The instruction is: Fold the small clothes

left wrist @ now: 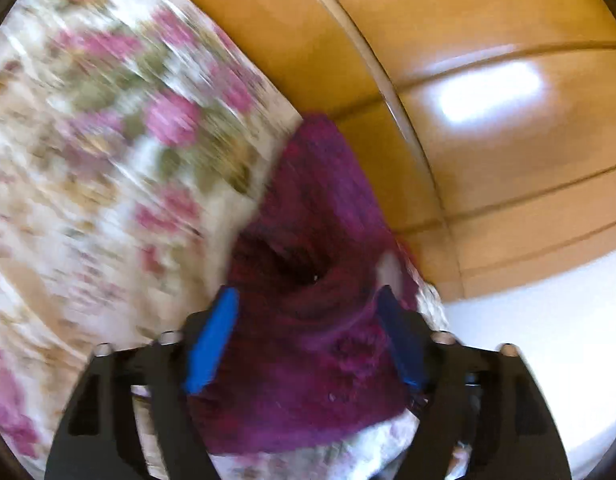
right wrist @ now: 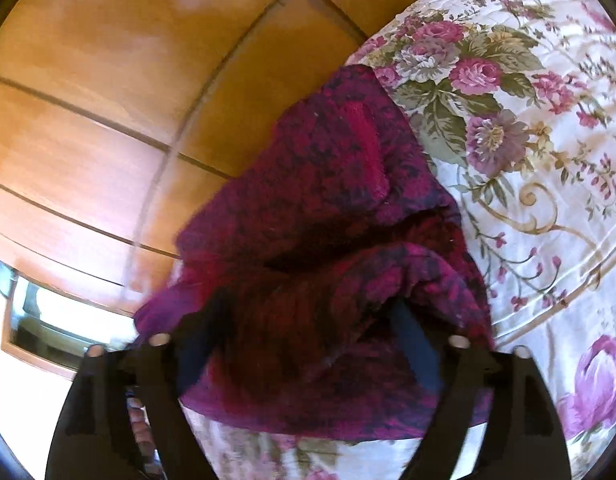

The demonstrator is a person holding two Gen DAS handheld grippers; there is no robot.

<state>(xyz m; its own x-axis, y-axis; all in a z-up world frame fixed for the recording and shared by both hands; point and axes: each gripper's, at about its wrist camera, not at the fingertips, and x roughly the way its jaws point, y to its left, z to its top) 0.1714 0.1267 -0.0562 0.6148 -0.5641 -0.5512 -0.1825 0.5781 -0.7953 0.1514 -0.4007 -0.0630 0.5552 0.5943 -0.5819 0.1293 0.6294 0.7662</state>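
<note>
Magenta garment [left wrist: 308, 344] [right wrist: 316, 320] bunched between both grippers' fingers [left wrist: 212, 340] [right wrist: 412, 344], over floral bedspread [left wrist: 88, 160].

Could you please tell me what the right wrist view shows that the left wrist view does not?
Only the right wrist view shows a glass-fronted opening at lower left, sharp roses on the floral bedspread, and the right gripper with purple cloth bunched between its fingers.

Only the left wrist view shows the left gripper, its bright blue pad, and a pale surface at lower right; its bedspread is motion-blurred.

Both show the purple garment lying between the fingers, on the bedspread beside orange wooden panels.
</note>
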